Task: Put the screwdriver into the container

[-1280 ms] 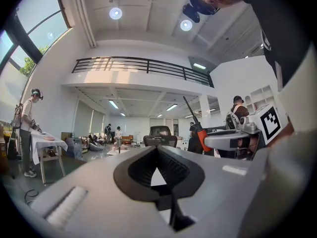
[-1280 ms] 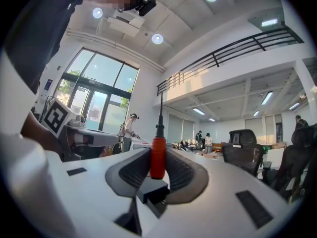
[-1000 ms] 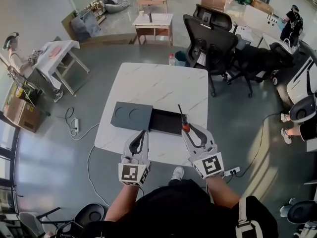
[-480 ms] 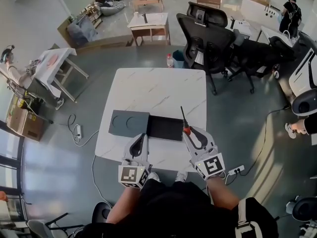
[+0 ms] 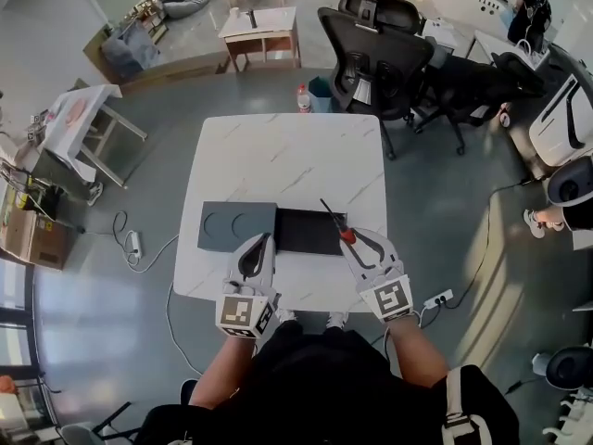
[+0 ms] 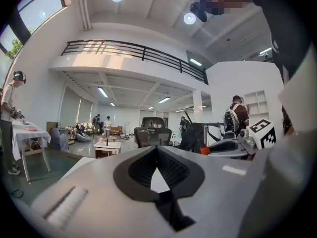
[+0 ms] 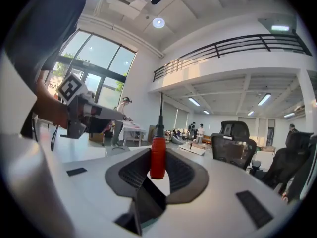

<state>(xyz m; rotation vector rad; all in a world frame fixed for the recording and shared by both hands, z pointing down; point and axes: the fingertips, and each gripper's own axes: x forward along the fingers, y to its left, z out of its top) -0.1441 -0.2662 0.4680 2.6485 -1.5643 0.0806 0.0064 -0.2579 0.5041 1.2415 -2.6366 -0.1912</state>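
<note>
Gripping the screwdriver point(image 5: 345, 234) by its red handle, my right gripper point(image 5: 351, 240) holds it over the right end of the container point(image 5: 304, 232) on the bench point(image 5: 287, 156); my left gripper point(image 5: 261, 241) has jaws closed, empty.

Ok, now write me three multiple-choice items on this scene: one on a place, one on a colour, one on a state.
1. Where is the screwdriver?
A. on the floor
B. in the right gripper
C. on a chair
2. What colour is its handle?
A. blue
B. yellow
C. red
3. The container is:
A. open on top
B. covered
C. tipped on its side

Answers:
1 B: the right gripper view shows the jaws closed on the handle.
2 C: the handle is red in both the head view and the right gripper view.
3 A: its dark inside shows, and the grey lid lies beside it.
</note>
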